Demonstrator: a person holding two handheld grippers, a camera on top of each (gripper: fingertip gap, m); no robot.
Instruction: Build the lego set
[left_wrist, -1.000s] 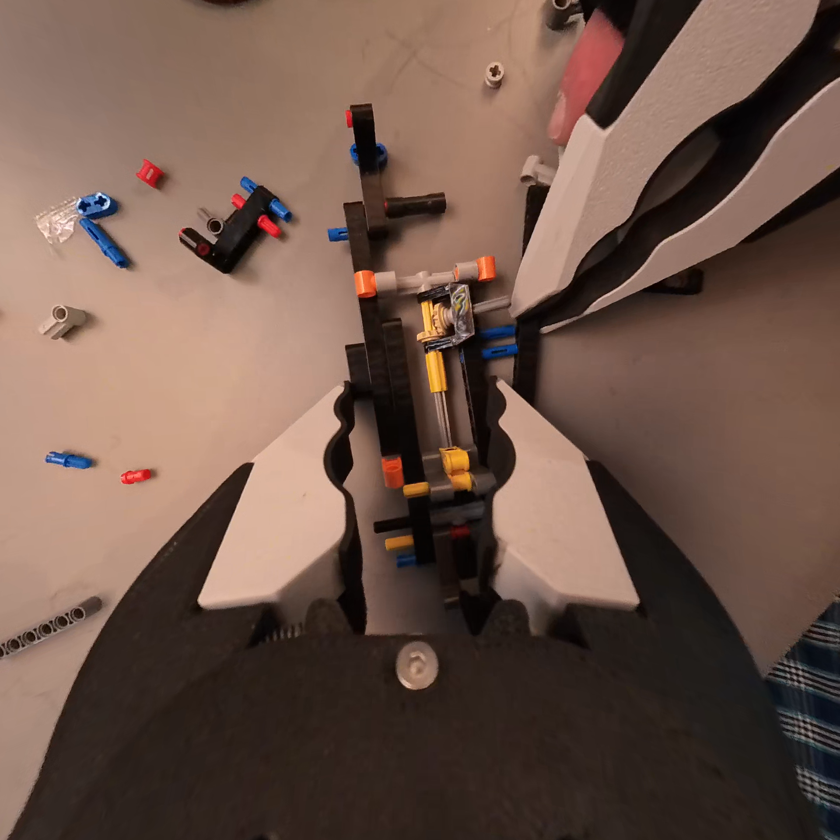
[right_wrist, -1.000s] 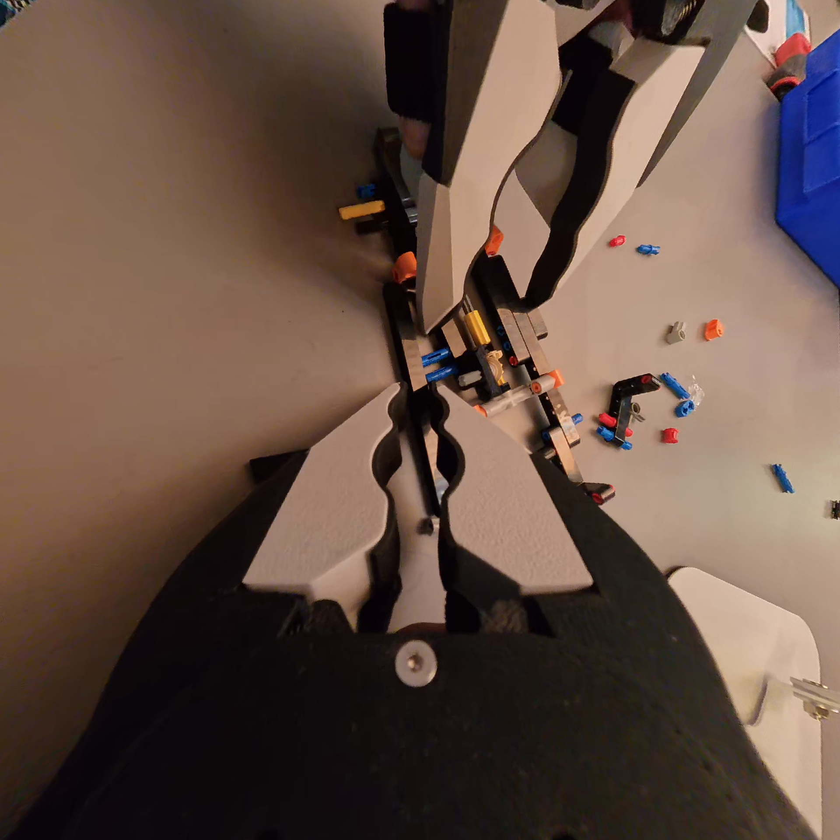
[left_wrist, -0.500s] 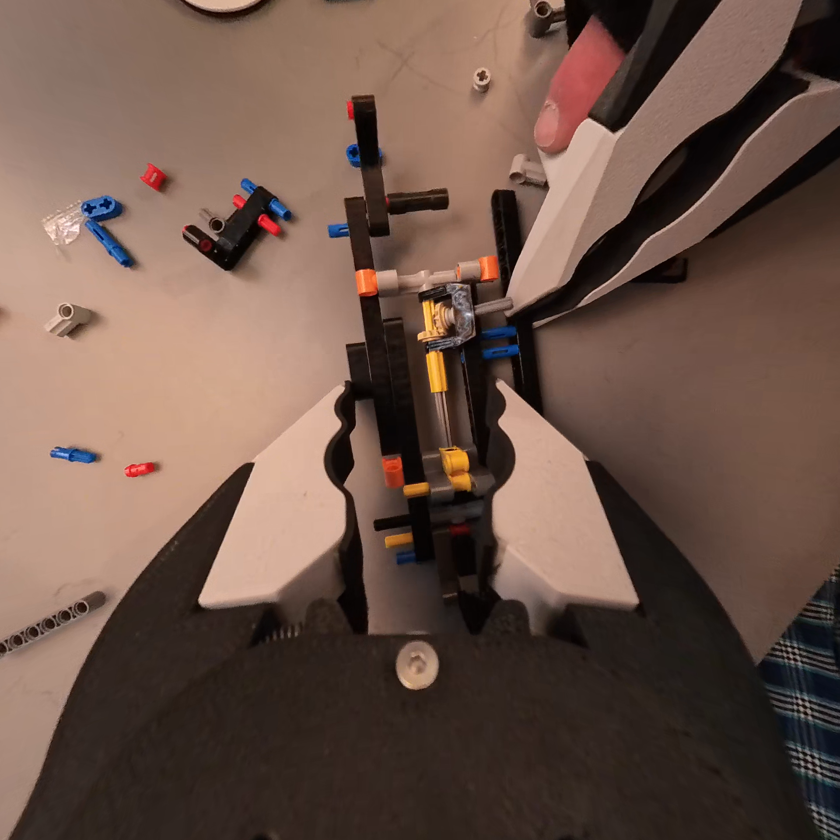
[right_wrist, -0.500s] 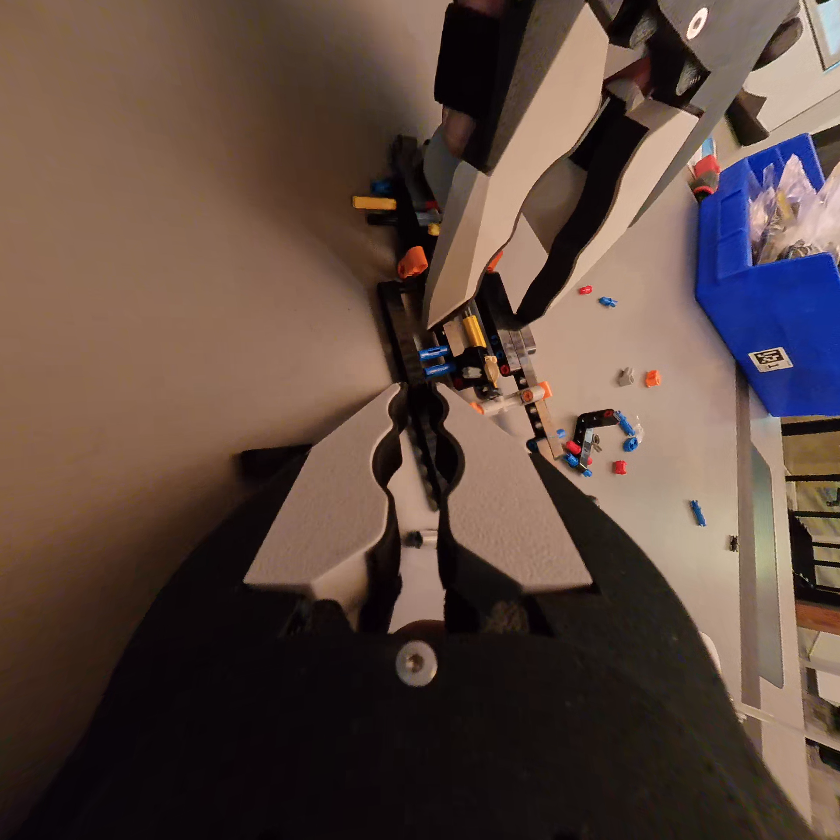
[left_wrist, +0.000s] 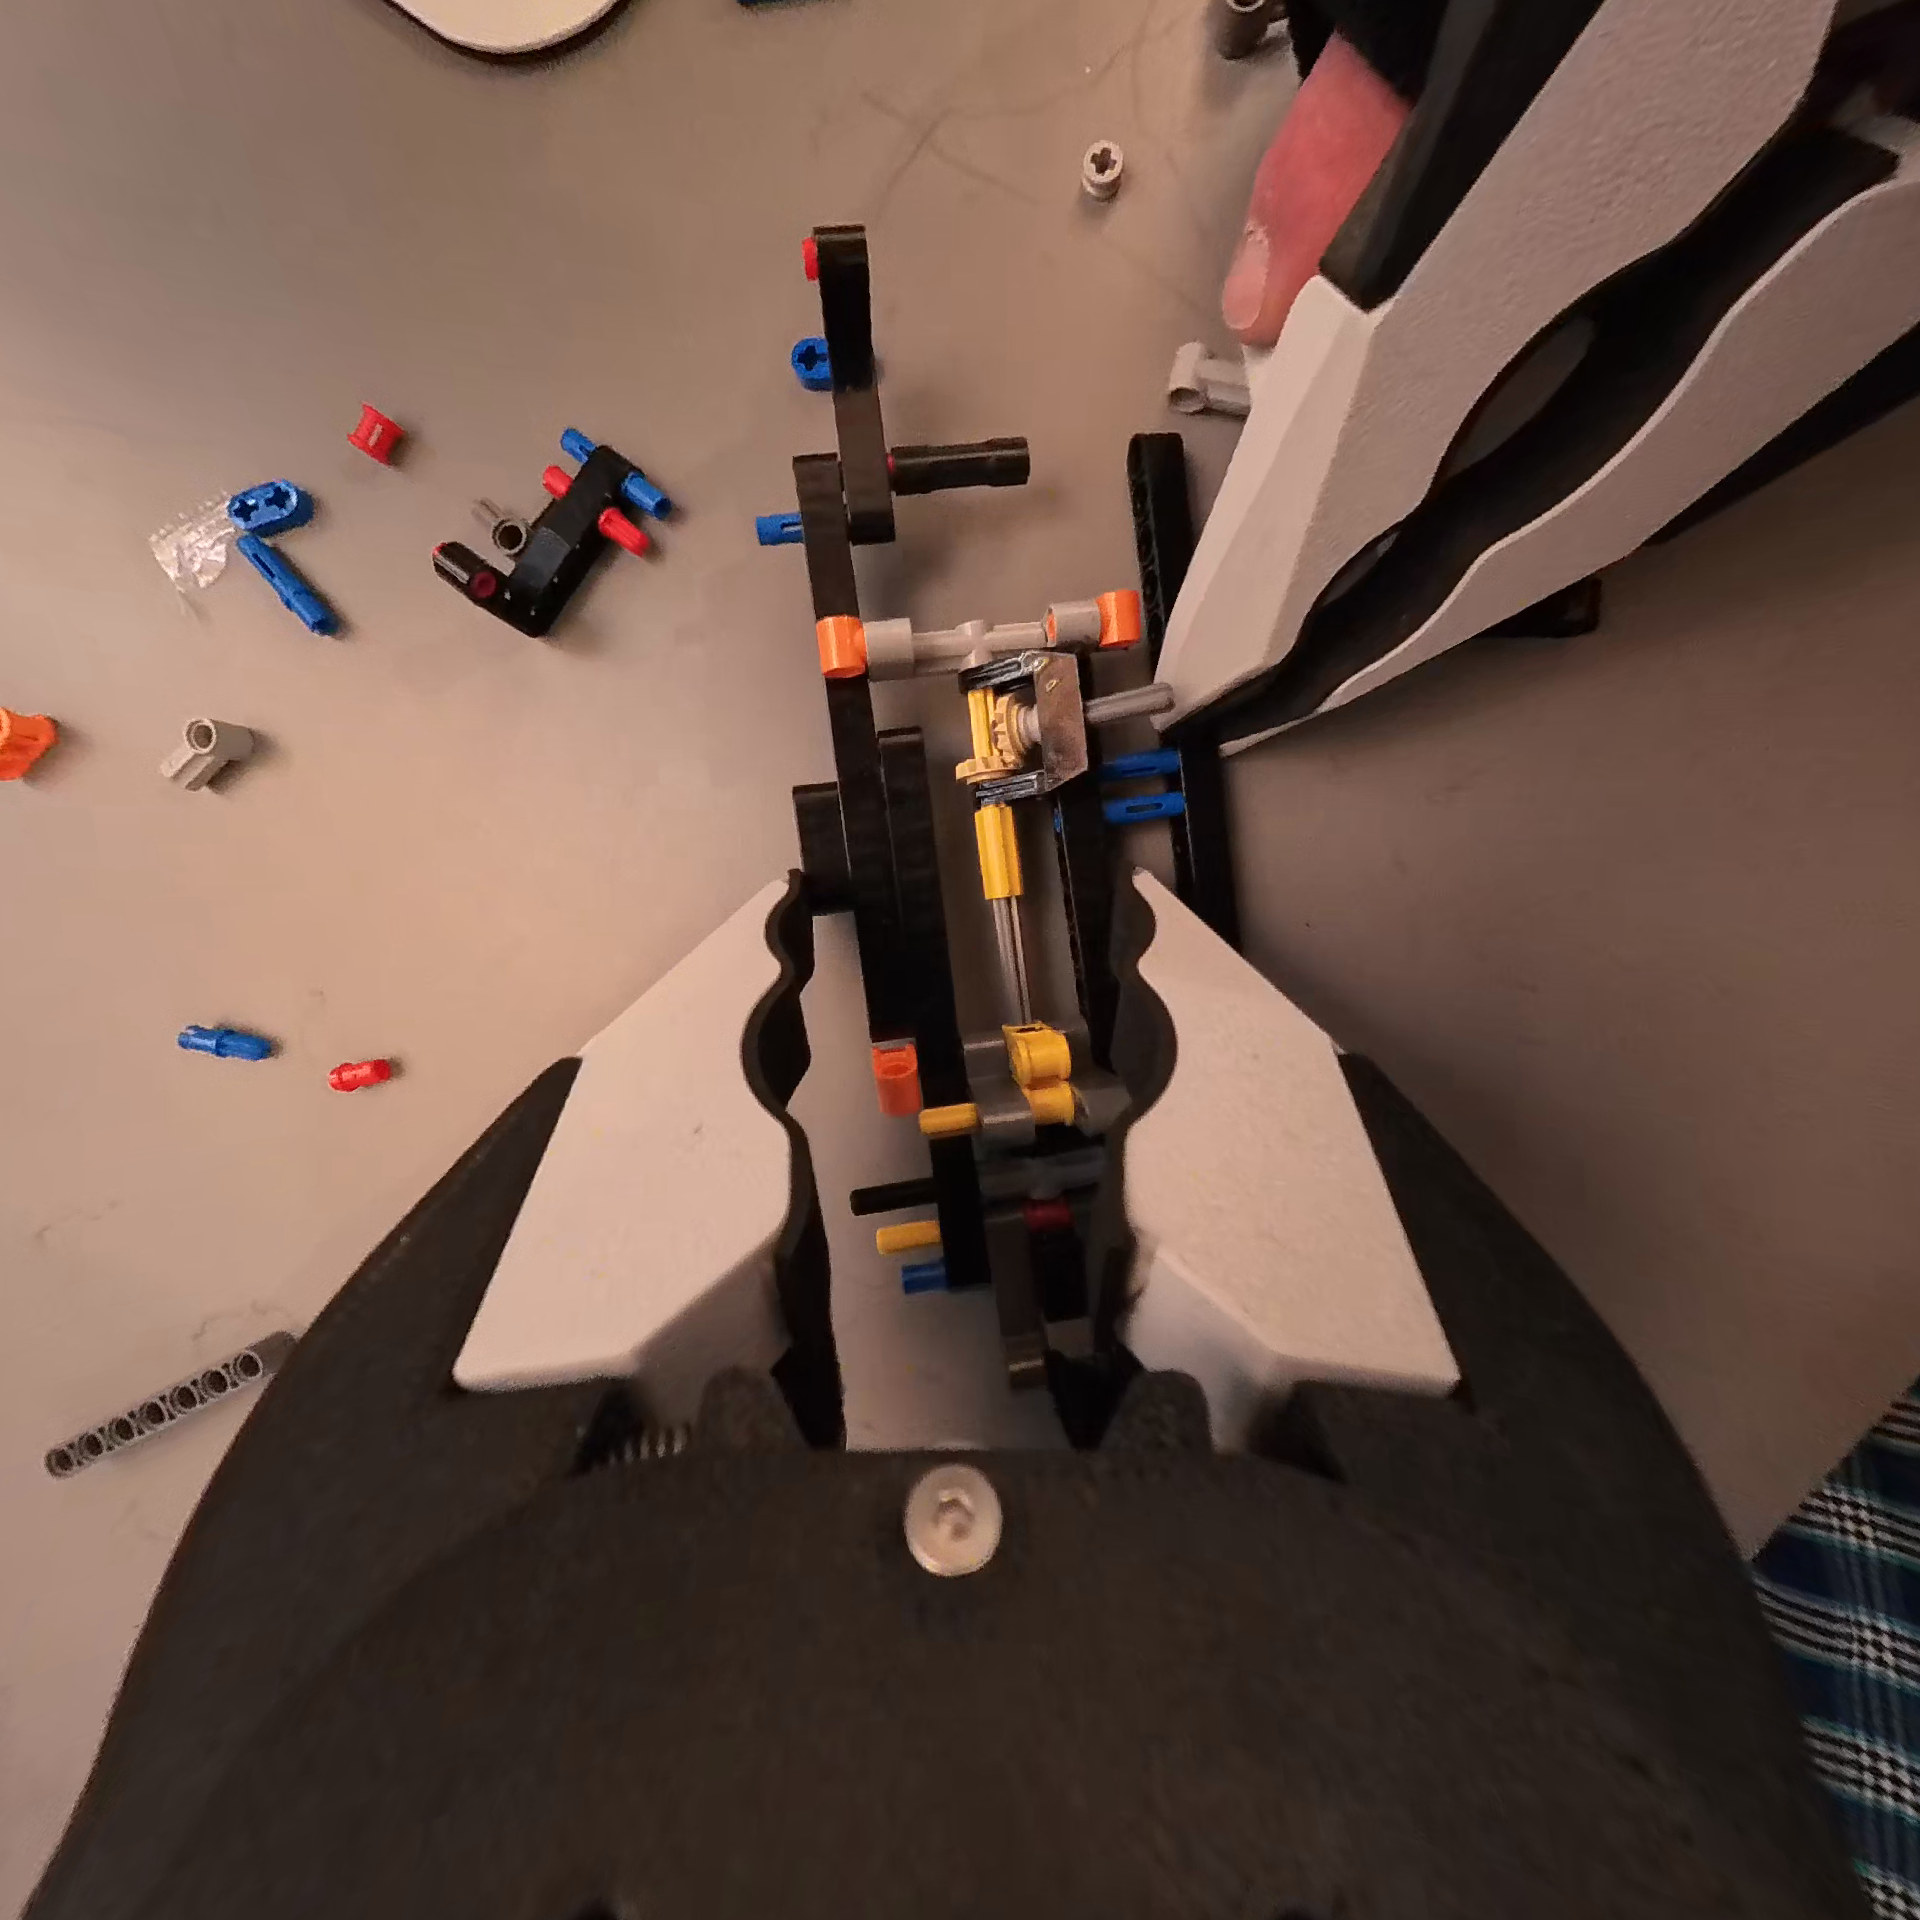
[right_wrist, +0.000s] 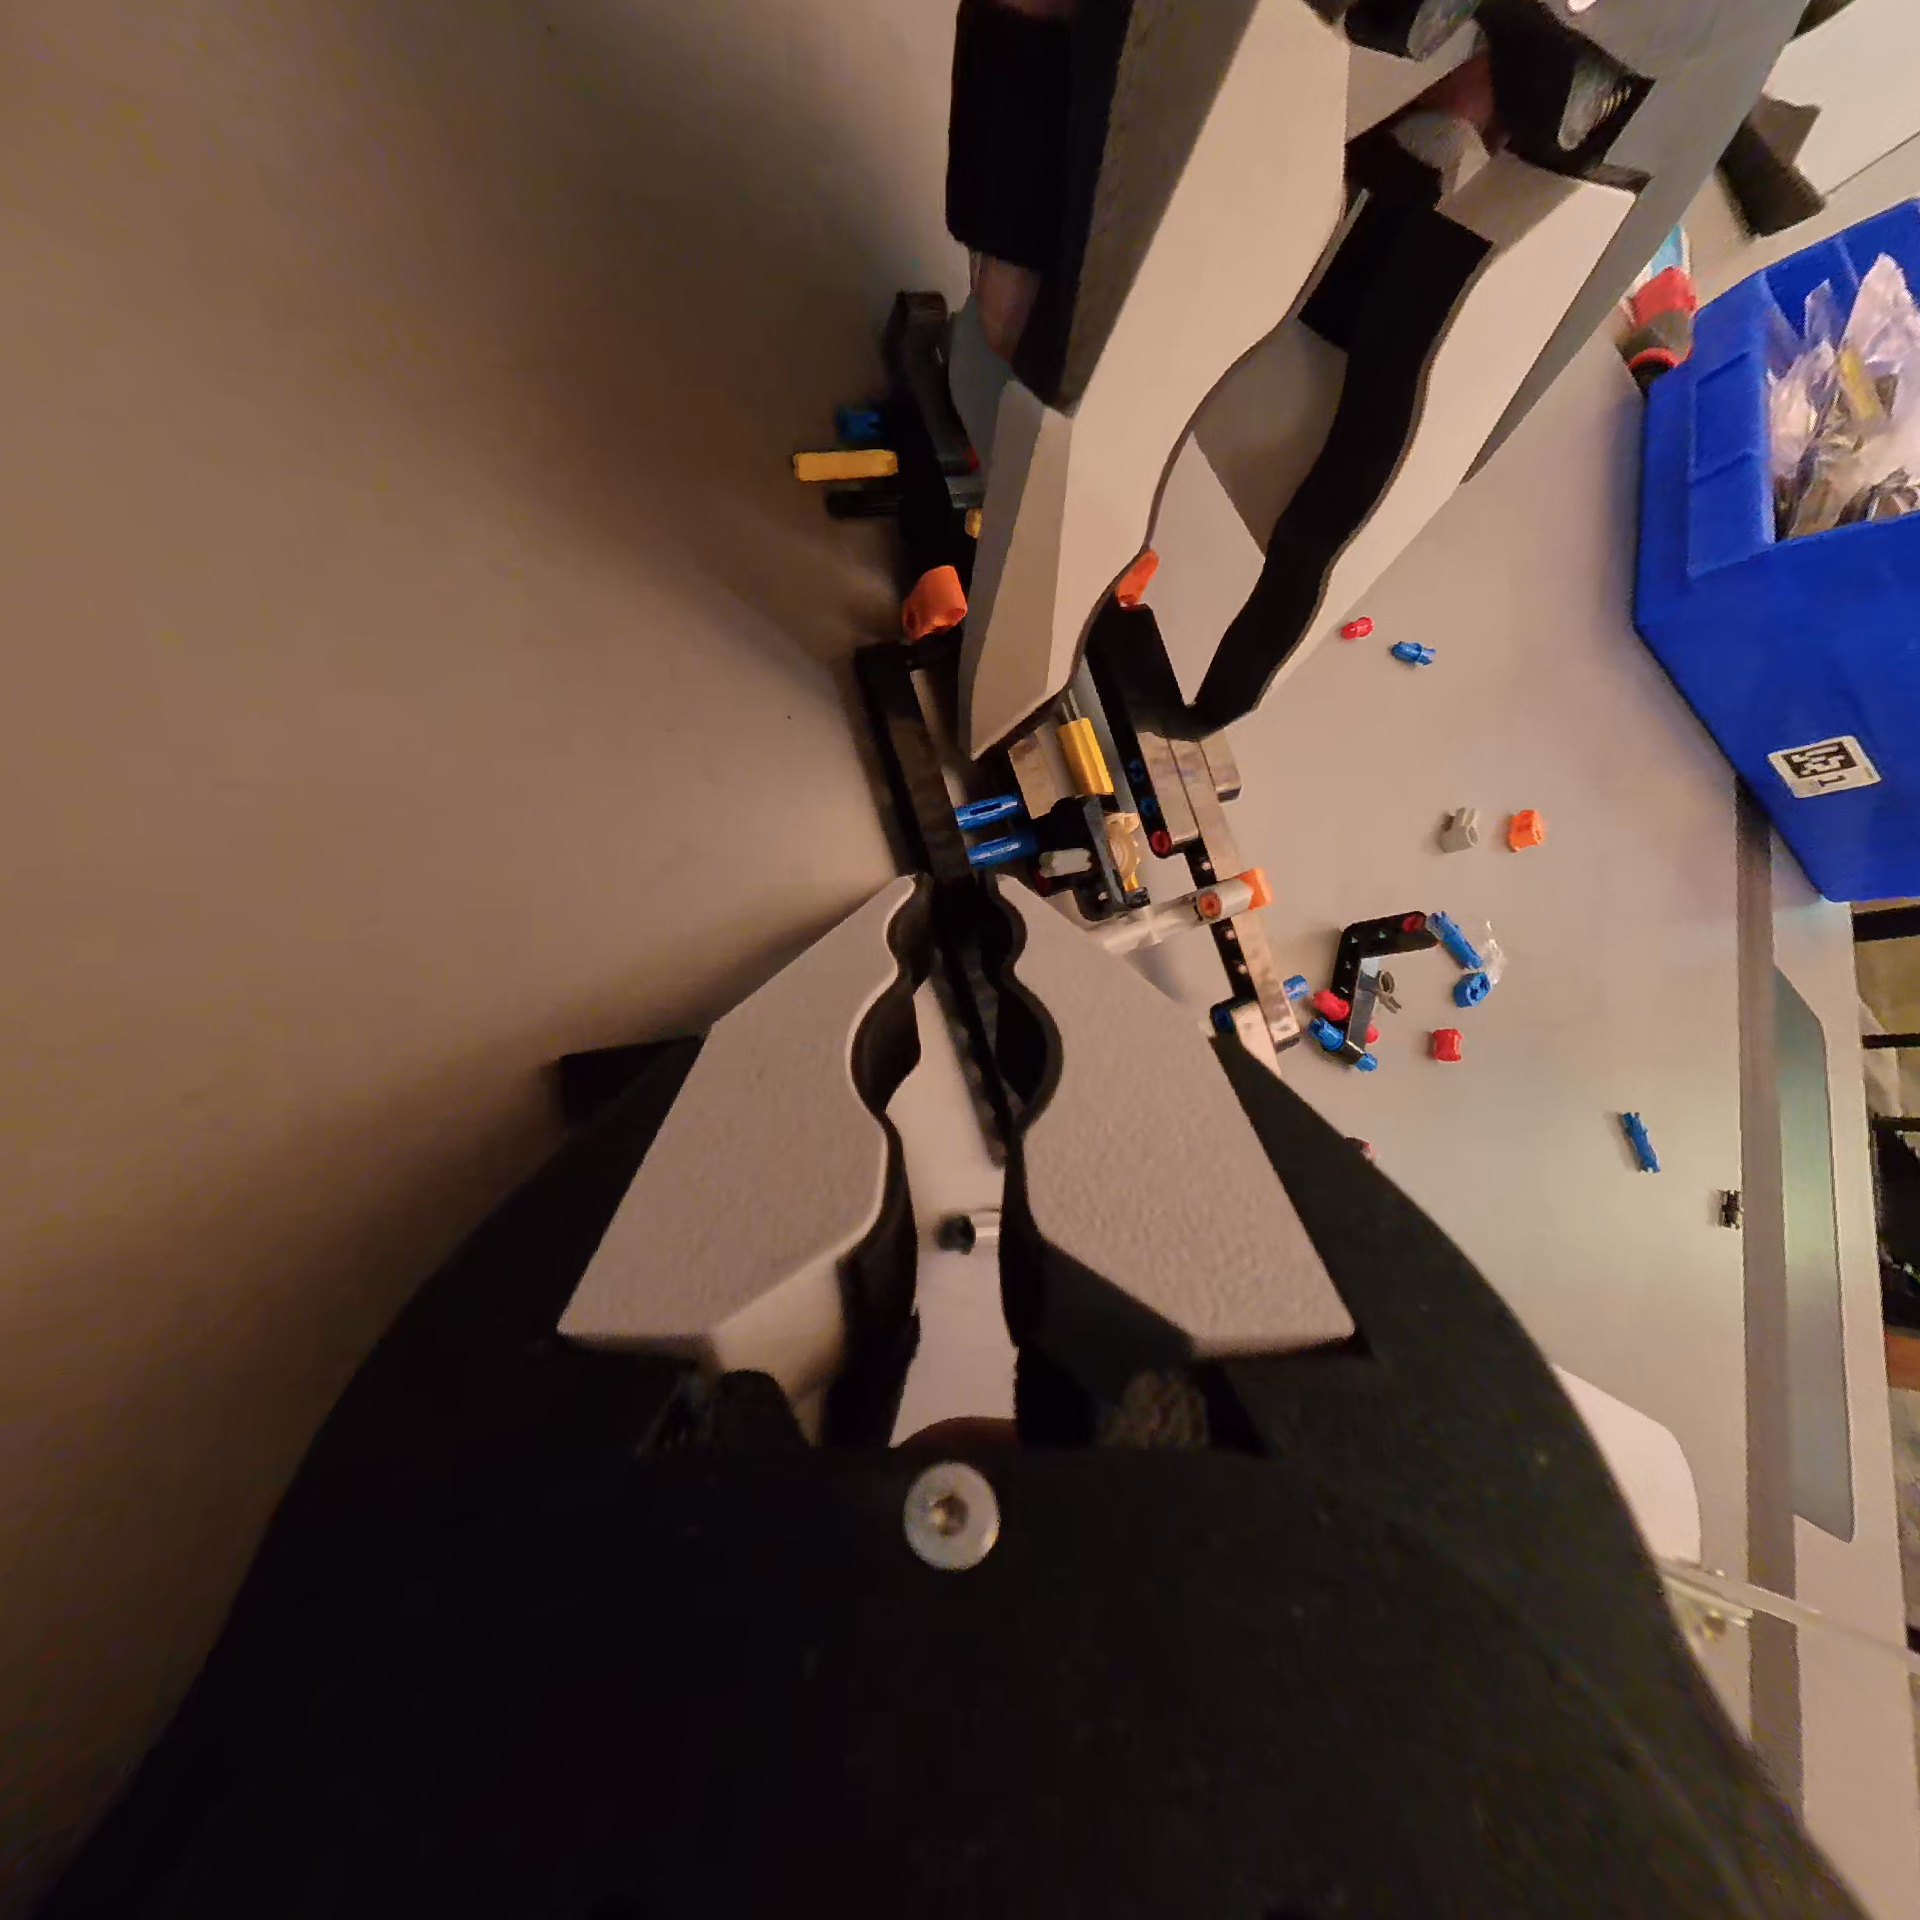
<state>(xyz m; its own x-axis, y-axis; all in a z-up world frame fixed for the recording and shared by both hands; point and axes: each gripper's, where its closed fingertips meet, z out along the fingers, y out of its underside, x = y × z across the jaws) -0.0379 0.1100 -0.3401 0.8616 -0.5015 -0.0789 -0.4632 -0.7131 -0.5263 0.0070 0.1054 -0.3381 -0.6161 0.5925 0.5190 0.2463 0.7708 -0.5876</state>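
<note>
While the half-built black plastic lego frame with yellow and orange parts (left_wrist: 940, 935) lies on the grey bench (left_wrist: 520, 260), the left tongs (left_wrist: 961, 904) pinch its near end; the right tongs (right_wrist: 961, 914) clamp its black side beam (right_wrist: 925, 769).

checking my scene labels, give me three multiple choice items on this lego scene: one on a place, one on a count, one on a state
1. Where is the black L-shaped piece?
A in the blue bin
B loose on the table, apart from the lego assembly
C clipped onto the assembly

2. How many blue pins stick out of the assembly toward the black beam?
A two
B one
C four

3. The right gripper is:
A open and empty
B lying on the table
C shut on the black beam

Key: B, it lies by itself on the table; A, two pins show side by side; C, its jaws pinch the beam.
</note>
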